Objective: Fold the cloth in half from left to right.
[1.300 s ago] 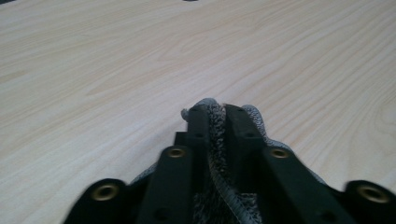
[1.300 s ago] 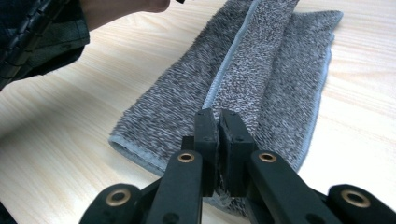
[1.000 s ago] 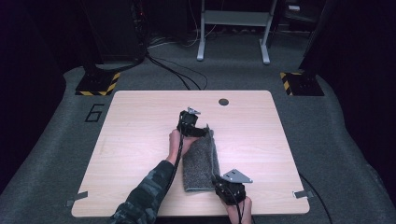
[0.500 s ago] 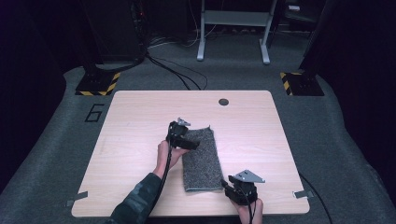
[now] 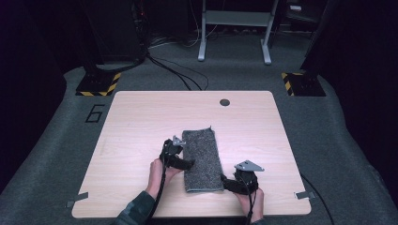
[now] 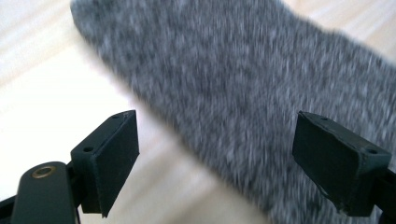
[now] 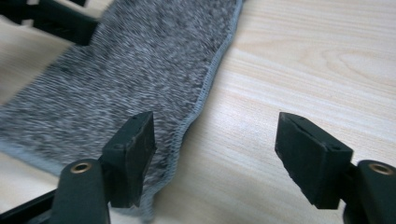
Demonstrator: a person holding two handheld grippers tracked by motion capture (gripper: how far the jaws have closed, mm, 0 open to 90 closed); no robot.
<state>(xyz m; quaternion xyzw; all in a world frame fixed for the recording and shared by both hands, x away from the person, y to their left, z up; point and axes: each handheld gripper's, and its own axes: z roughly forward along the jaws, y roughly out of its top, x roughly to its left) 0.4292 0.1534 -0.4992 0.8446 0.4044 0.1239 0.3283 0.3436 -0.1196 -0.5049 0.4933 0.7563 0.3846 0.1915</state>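
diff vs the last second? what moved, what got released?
Left claw slid from the towel's far end down its left edge; right claw shifted right off the near corner. Both claws' jaws have just been opening, nothing between them. Grey towel now lies flat, folded. Table unchanged.

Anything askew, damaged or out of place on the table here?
Nothing stands out. The grey cloth lies folded flat in a neat strip on the table, with the left gripper and right gripper open beside it.
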